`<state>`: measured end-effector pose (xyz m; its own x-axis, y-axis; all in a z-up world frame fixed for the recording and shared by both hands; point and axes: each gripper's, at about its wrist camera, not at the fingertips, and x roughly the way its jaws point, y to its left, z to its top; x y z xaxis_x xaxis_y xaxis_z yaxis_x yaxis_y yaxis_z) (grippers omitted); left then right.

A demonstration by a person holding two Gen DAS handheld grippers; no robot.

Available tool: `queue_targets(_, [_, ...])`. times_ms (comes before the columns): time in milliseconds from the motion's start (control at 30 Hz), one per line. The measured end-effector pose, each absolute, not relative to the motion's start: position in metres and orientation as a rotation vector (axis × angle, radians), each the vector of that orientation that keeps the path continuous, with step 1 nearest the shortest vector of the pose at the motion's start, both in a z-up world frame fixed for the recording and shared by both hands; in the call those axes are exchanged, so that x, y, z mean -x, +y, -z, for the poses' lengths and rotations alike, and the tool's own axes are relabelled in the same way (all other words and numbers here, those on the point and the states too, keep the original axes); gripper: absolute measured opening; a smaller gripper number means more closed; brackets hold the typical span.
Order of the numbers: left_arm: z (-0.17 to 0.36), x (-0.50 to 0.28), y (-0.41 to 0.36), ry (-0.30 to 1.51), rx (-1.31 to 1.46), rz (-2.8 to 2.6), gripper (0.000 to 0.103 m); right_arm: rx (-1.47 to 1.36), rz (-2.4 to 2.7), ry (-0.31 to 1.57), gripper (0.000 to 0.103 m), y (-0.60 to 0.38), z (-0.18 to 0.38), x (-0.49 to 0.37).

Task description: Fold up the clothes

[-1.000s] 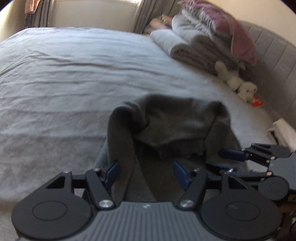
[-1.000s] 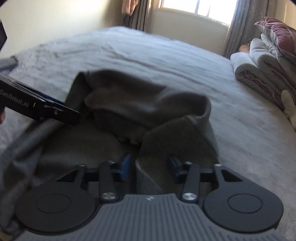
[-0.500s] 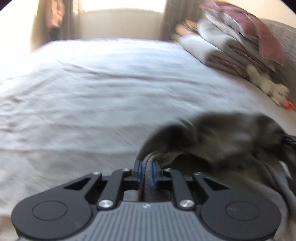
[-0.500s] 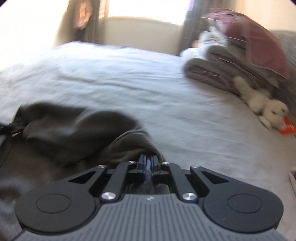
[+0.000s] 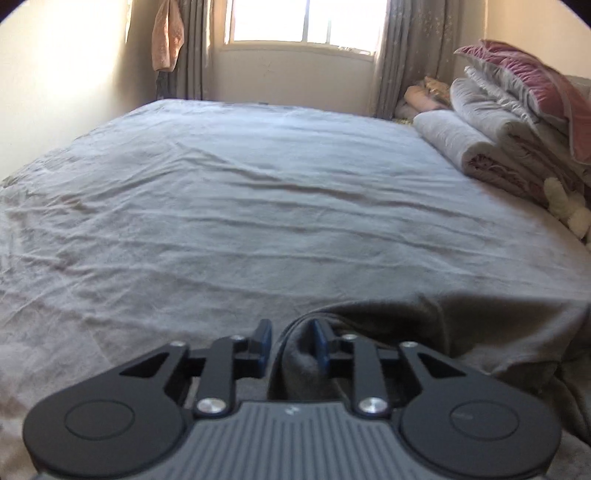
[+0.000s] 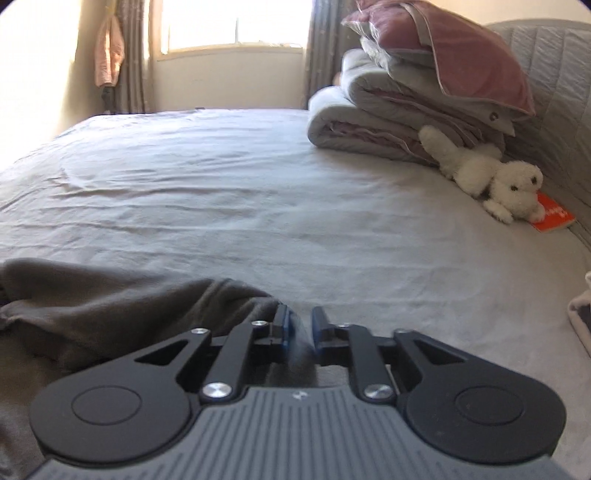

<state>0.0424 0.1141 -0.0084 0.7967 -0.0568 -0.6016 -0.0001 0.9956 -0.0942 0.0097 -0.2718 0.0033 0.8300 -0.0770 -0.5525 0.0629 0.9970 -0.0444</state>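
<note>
A dark grey garment (image 5: pixel 461 325) lies on the bed's grey sheet (image 5: pixel 258 206) at the near edge. In the left wrist view my left gripper (image 5: pixel 291 341) has its blue-padded jaws partly apart, with a fold of the garment between them against the right pad. In the right wrist view the same garment (image 6: pixel 110 299) spreads to the left. My right gripper (image 6: pixel 298 330) also has a narrow gap, with a thin edge of the cloth between the pads.
Folded duvets and a pink pillow (image 6: pixel 424 92) are stacked at the headboard on the right. A white plush dog (image 6: pixel 491 177) and an orange booklet (image 6: pixel 554 218) lie beside them. A window (image 5: pixel 303 22) with curtains is at the far wall.
Both grippers shut on the garment's edges half a second ago; their jaws now stand wider. Both cameras have tilted up, and the garment lies lower and flatter.
</note>
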Motion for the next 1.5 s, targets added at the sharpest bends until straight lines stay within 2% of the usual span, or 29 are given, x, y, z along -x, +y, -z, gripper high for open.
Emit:
queue_targets(67, [0.001, -0.035, 0.114, 0.632, 0.106, 0.071, 0.039, 0.015, 0.039, 0.559, 0.037, -0.270, -0.011, -0.002])
queue_targets(100, [-0.002, -0.031, 0.113, 0.629, 0.112, 0.095, 0.039, 0.006, 0.013, 0.553, 0.037, -0.268, -0.014, 0.001])
queue_targets(300, [-0.001, -0.026, 0.094, 0.654, 0.123, 0.312, 0.038, -0.053, -0.221, 0.621, 0.037, -0.241, -0.013, 0.006])
queue_targets(533, [0.032, -0.046, 0.052, 0.810, 0.067, 0.487, 0.038, -0.023, -0.323, 0.794, 0.037, -0.199, 0.015, -0.015])
queue_targets(667, [0.050, -0.054, 0.033, 0.829, 0.021, 0.503, 0.036, -0.008, -0.313, 0.835, 0.037, -0.186, 0.030, -0.026])
queue_targets(867, [0.047, -0.068, 0.025, 0.814, 0.014, 0.508, 0.036, 0.040, -0.260, 0.772, 0.037, -0.178, 0.034, -0.035])
queue_targets(1133, [0.027, -0.130, 0.025, 0.791, -0.018, 0.483, 0.035, 0.071, -0.202, 0.697, 0.037, -0.186, 0.014, -0.091])
queue_targets(1500, [0.030, -0.196, 0.038, 0.717, 0.108, 0.305, 0.035, -0.088, -0.101, 0.625, 0.037, -0.228, 0.005, -0.156])
